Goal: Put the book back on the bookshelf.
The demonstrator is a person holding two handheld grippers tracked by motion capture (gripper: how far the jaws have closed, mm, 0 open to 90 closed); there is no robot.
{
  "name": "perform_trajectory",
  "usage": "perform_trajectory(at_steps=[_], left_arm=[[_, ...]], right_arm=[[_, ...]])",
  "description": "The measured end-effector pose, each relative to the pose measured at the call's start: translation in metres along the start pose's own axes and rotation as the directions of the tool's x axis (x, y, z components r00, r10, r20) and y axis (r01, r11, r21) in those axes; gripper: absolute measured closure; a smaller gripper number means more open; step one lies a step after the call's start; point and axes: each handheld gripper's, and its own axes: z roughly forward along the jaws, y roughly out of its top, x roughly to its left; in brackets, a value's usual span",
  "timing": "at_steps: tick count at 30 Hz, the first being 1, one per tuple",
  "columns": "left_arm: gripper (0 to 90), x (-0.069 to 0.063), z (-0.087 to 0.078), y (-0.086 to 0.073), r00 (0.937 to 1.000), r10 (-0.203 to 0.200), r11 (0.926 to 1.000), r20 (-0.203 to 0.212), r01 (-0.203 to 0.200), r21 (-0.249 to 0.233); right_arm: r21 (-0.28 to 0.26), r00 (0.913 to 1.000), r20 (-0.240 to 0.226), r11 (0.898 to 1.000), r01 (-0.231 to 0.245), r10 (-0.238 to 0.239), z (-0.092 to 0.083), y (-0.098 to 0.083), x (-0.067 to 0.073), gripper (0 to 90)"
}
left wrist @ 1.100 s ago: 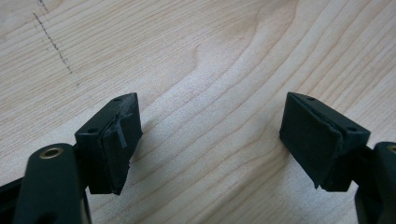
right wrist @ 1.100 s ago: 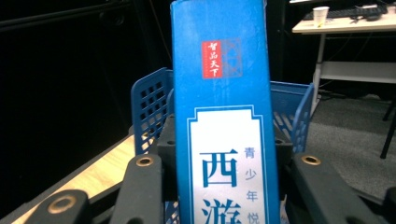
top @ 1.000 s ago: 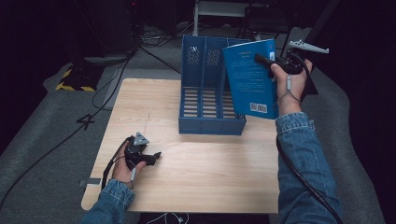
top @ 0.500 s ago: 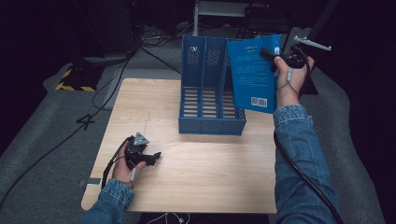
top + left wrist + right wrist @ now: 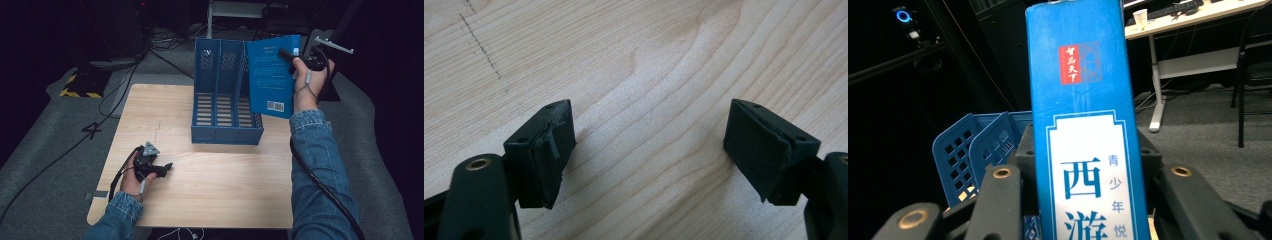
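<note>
High view: my right gripper point(image 5: 286, 54) clamps blue book point(image 5: 270, 75) upright above file rack point(image 5: 226, 95) right slot, not yet inserted; left gripper point(image 5: 162, 167) released, idle on table point(image 5: 225, 190).

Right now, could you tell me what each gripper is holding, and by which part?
The right gripper is shut on the blue book, clamped across its spine near the top, above the blue file rack. The left gripper holds nothing; its jaws stand open over the wooden table.
</note>
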Motion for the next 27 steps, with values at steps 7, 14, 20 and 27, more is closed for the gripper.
perform_trajectory(at_steps=[7,14,20,27], left_arm=[[20.5,0.001,0.000,0.001,1.0000,0.009,1.0000,0.004,-0.009,0.003],[19.8,0.000,0.001,0.001,1.0000,0.004,1.0000,0.004,-0.004,-0.001],[19.7,0.000,0.001,0.001,1.0000,0.004,1.0000,0.004,-0.004,-0.001],[19.8,0.000,0.001,0.001,1.0000,0.001,1.0000,0.004,-0.001,0.000]], right_arm=[[0.014,0.9989,0.044,1.000,0.017,-0.018,0.011,0.004,0.019,61.1],[-0.012,0.9998,0.021,1.000,0.005,-0.004,0.017,0.005,0.036,61.1],[-0.066,0.9997,0.017,0.998,0.017,-0.016,0.022,0.007,0.041,61.0],[-0.117,0.9990,0.002,0.992,0.044,-0.044,0.042,-0.018,0.038,60.4]])
